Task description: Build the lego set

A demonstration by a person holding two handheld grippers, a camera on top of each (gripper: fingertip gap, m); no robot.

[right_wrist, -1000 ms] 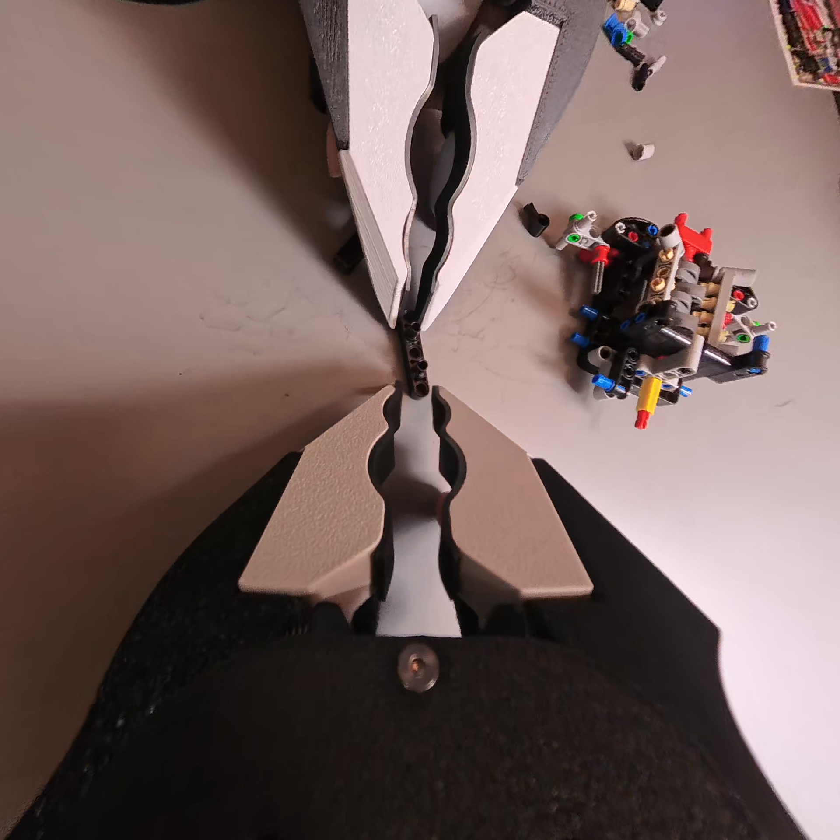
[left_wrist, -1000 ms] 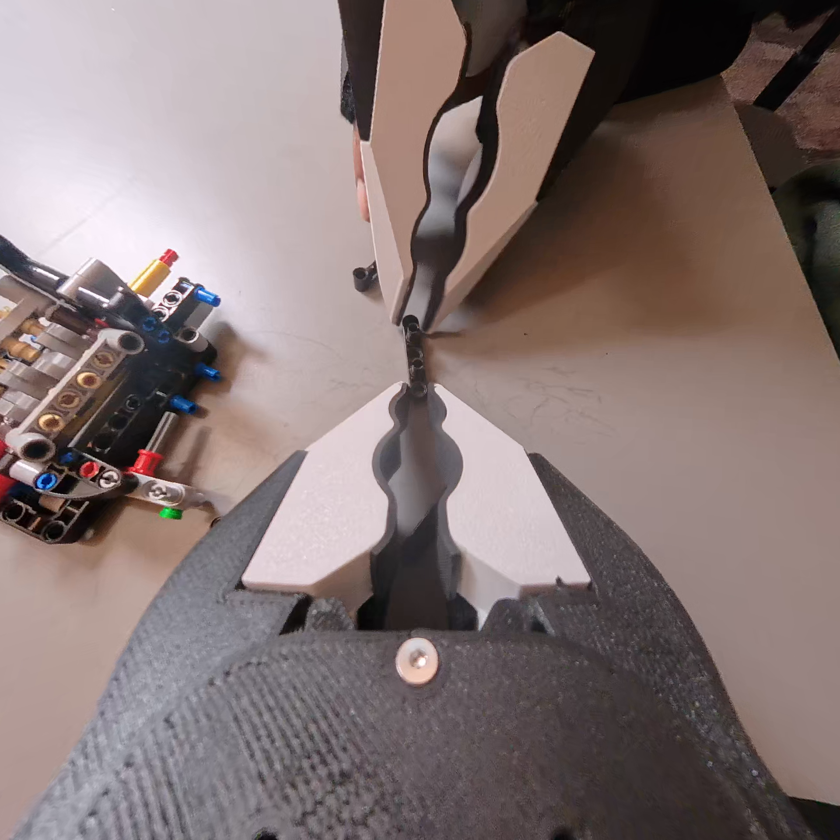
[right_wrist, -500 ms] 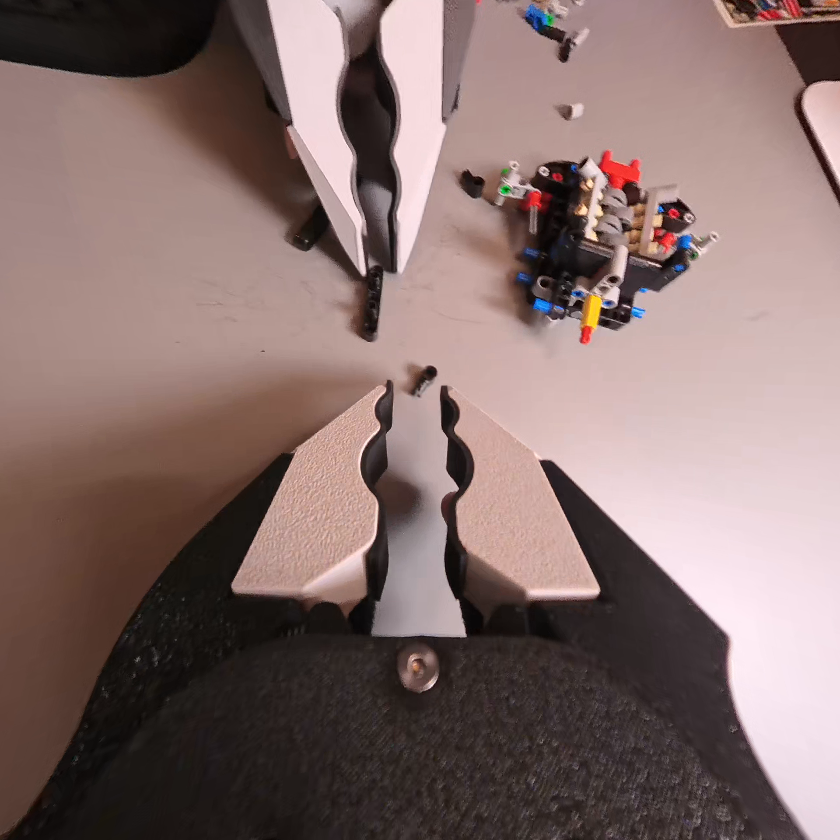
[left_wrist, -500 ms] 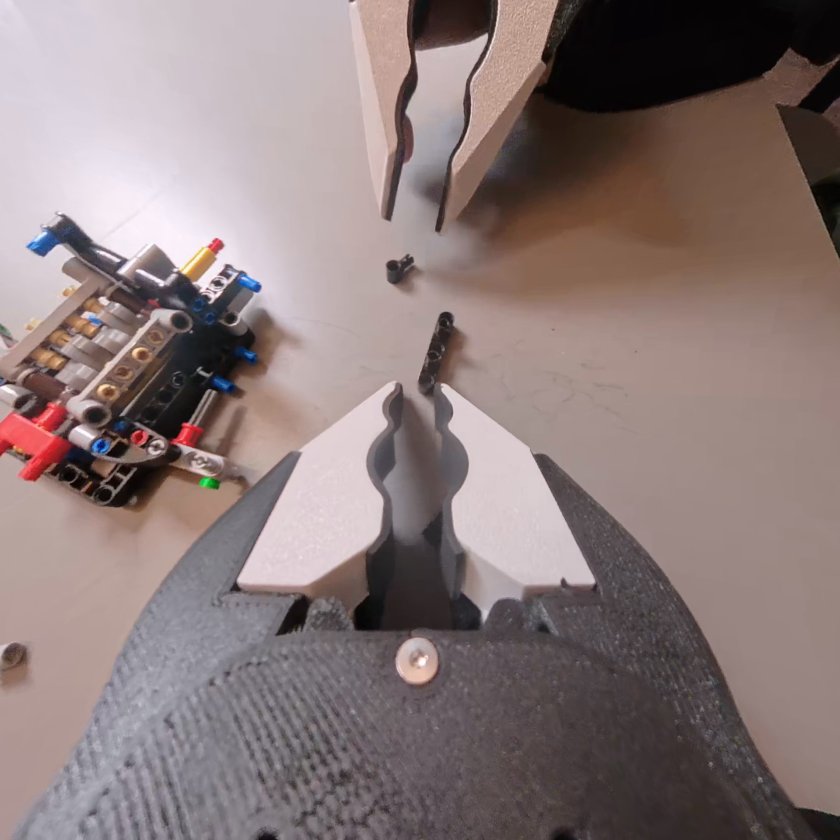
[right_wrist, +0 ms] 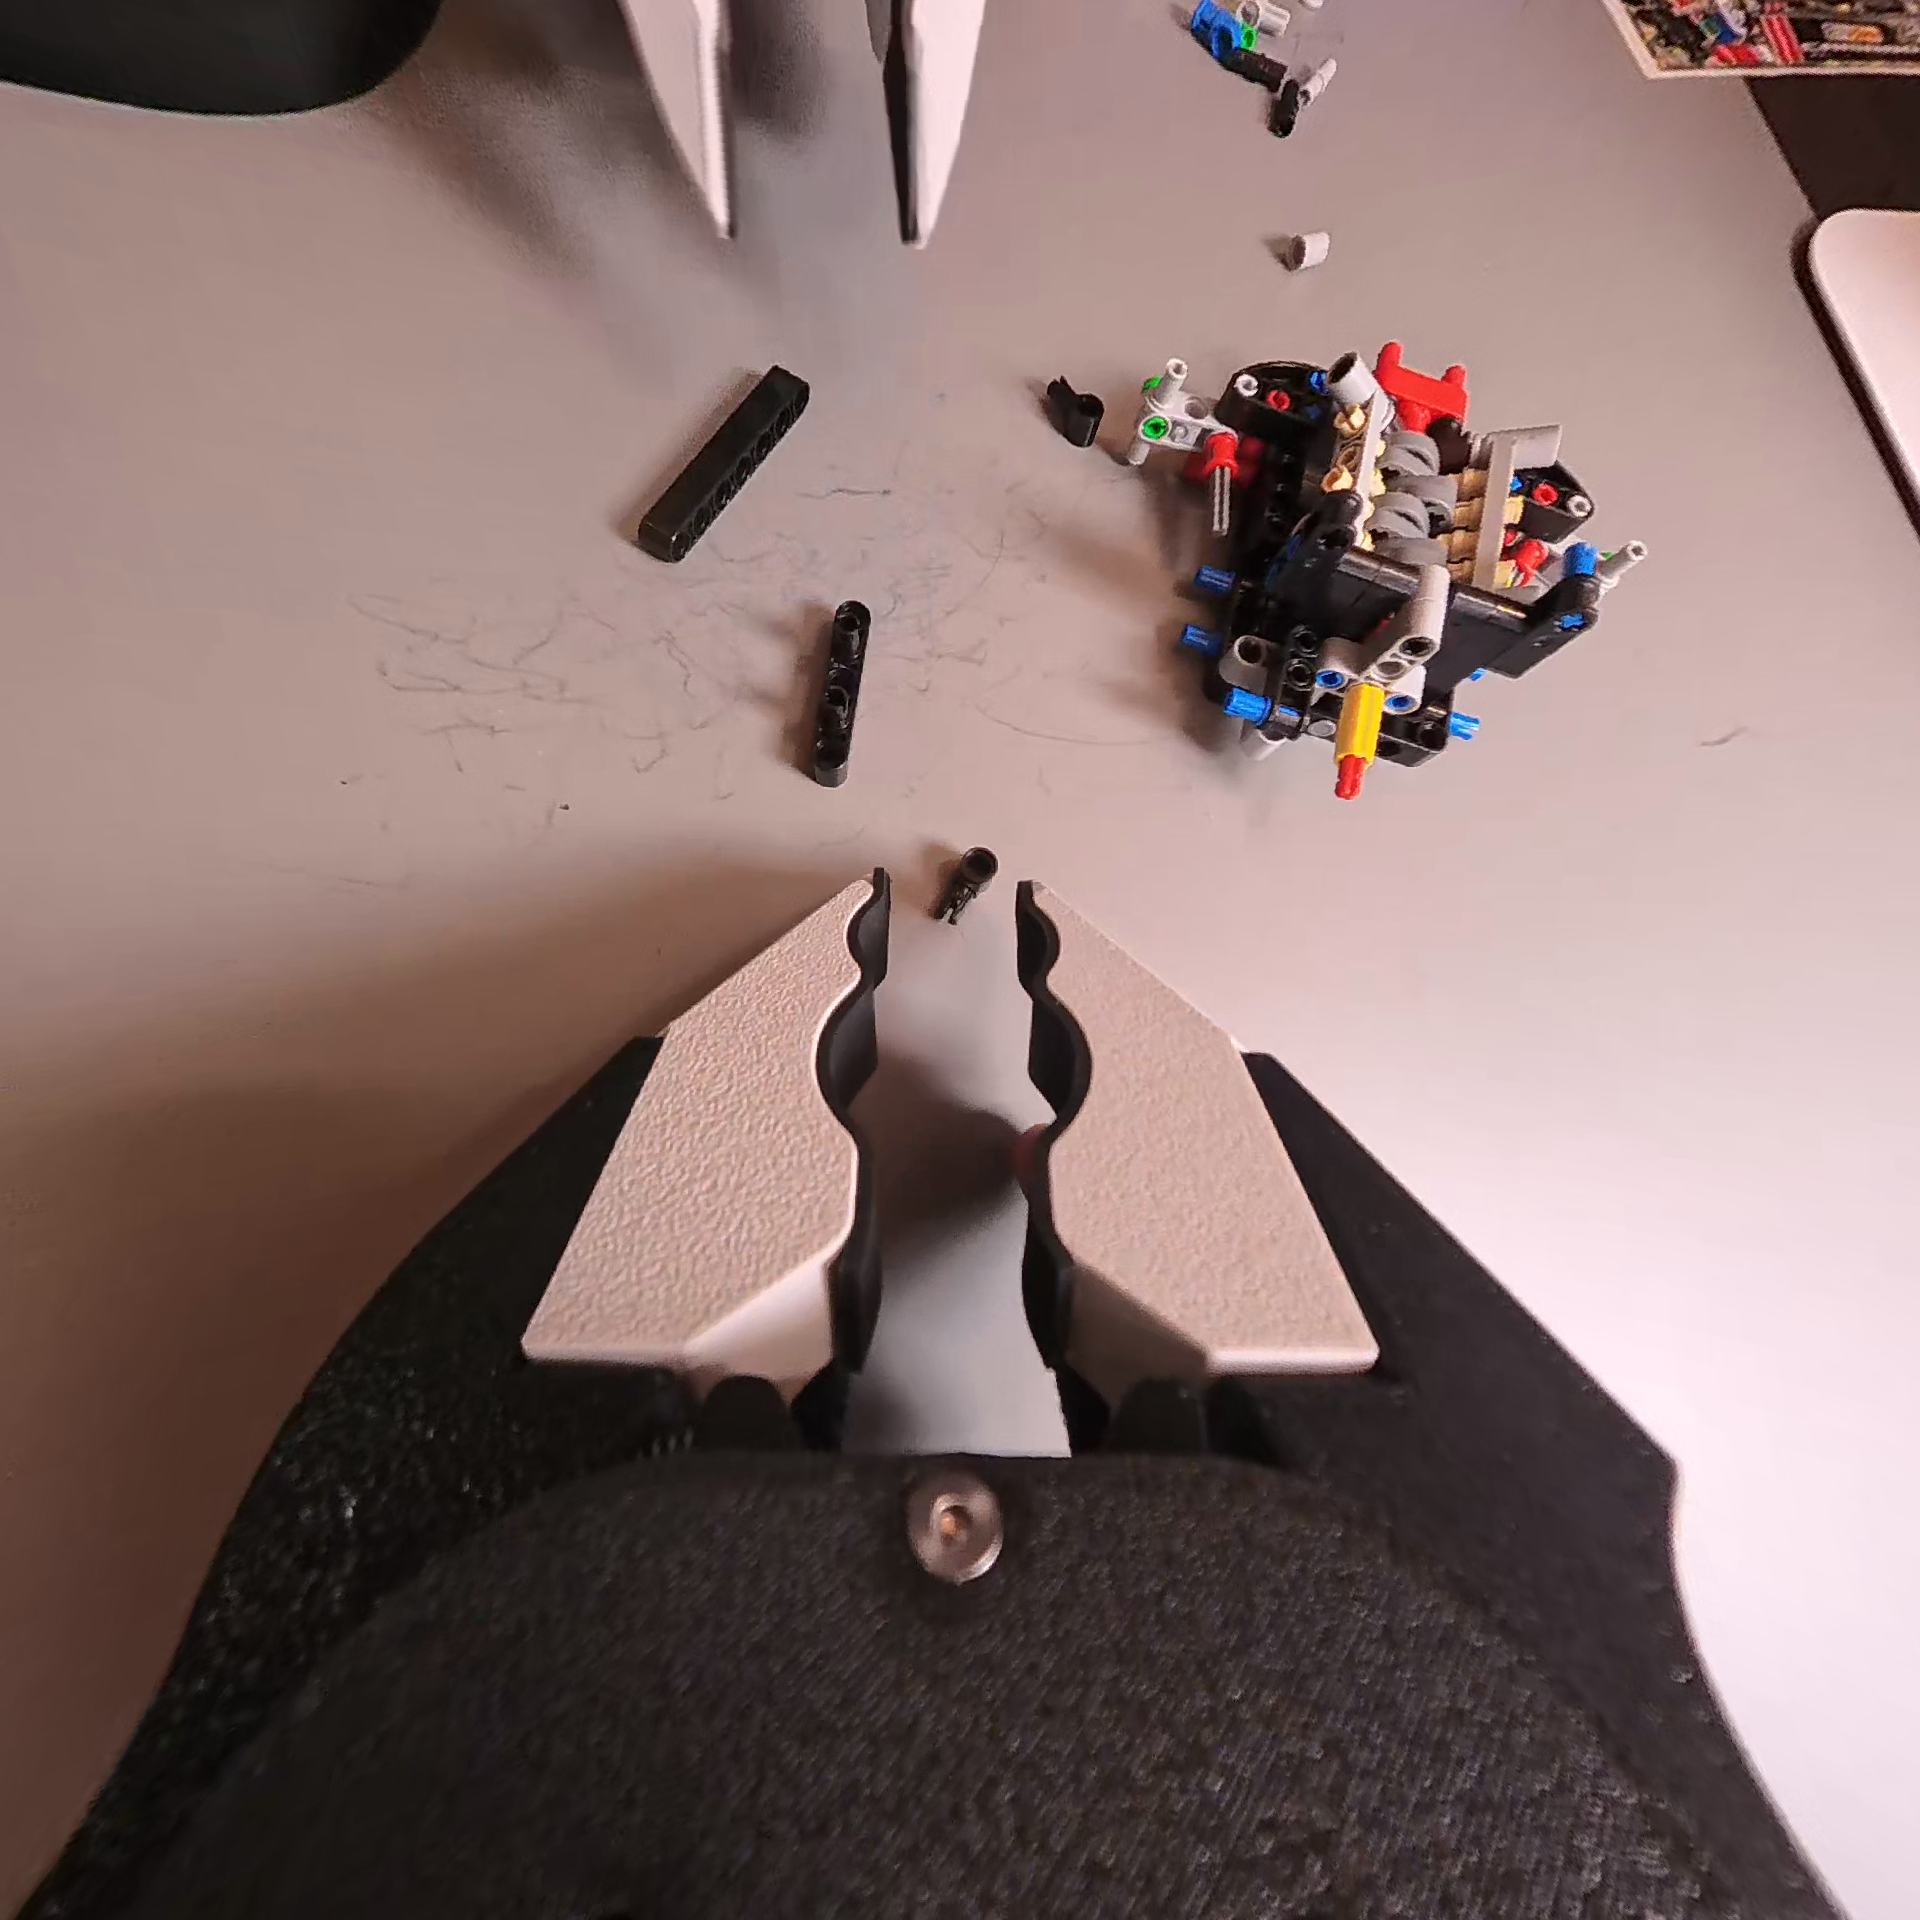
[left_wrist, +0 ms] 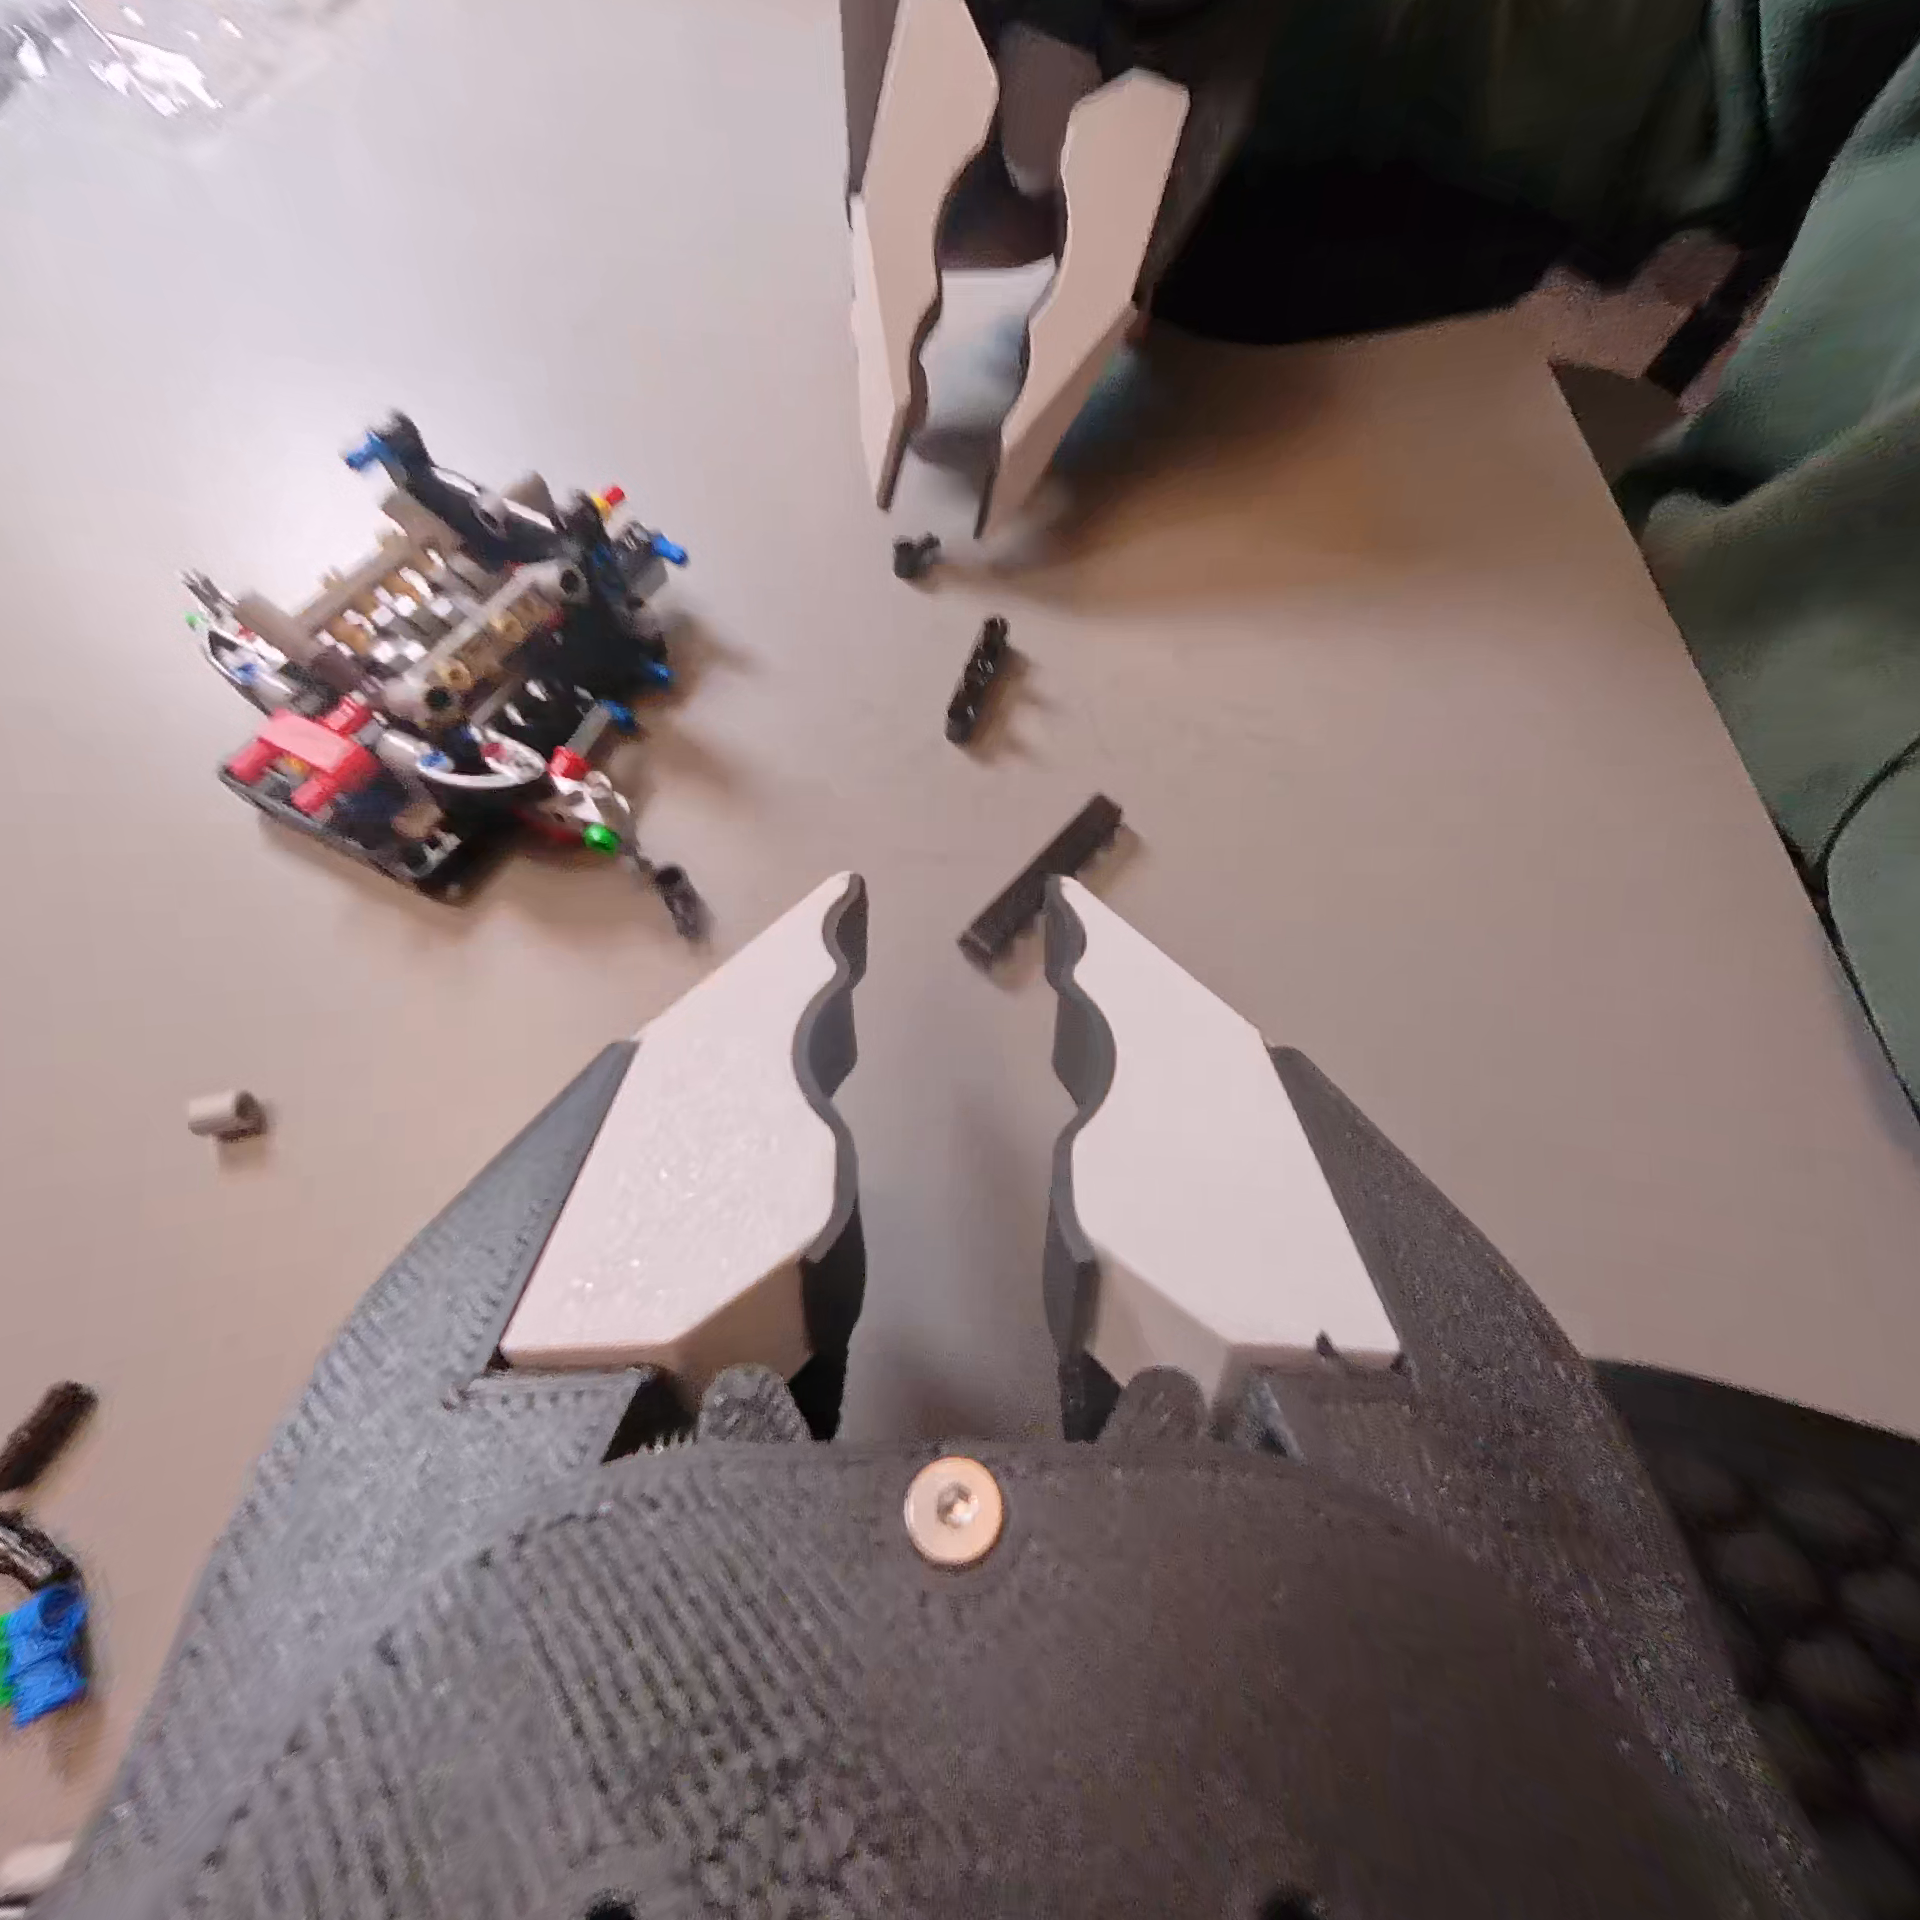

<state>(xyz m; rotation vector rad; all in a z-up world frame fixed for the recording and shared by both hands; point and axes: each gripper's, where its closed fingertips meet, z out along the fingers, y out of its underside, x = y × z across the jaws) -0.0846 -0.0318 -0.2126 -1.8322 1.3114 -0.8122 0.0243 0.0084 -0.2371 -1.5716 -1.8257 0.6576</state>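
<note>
Instruction sheet point(right_wrist: 1756, 31) only in right view; both tools empty, apart.

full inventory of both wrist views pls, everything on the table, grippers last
partly built model: 1, black, grey, red, blue, yellow; table right
short beam: 1, black; centre
long beam: 1, black; beyond the short beam
pin: 1, black; at right gripper's tips
connector: 1, black; beside model
bush: 1, grey; beyond model
loose parts: several, blue, green, black, grey; far edge
printed sheet: 1; far corner
table: 1, grey
left gripper: open, empty
right gripper: open, empty
</note>
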